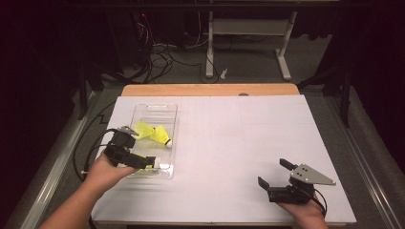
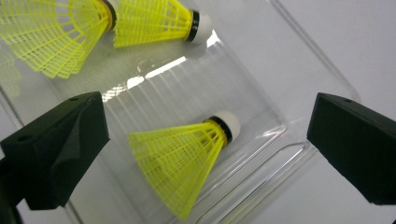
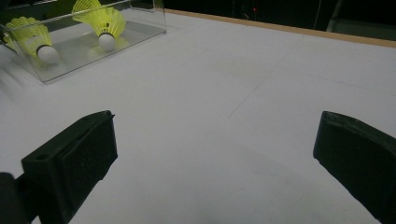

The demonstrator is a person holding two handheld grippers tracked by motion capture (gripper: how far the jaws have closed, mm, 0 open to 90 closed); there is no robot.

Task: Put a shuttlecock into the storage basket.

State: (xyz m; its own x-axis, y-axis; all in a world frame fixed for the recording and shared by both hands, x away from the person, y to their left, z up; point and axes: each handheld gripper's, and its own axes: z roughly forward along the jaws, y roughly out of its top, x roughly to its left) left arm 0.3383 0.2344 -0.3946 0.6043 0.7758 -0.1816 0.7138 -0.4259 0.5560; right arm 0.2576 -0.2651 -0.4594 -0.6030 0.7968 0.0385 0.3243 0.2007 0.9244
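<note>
Hovering with jaws spread, left gripper (image 2: 205,144) over yellow mesh-skirted shuttlecock (image 2: 187,158) lying in clear plastic tray (image 2: 280,84); resting wide apart on white table (image 1: 239,138), right gripper (image 1: 276,172).

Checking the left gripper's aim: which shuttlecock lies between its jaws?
The lone shuttlecock at the tray's near end; the other two lie nested farther along.

Far shuttlecock (image 2: 51,35) cropped at edge.

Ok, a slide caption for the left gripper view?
Open left hand-held gripper poised over a yellow shuttlecock lying in a clear tray.
</note>
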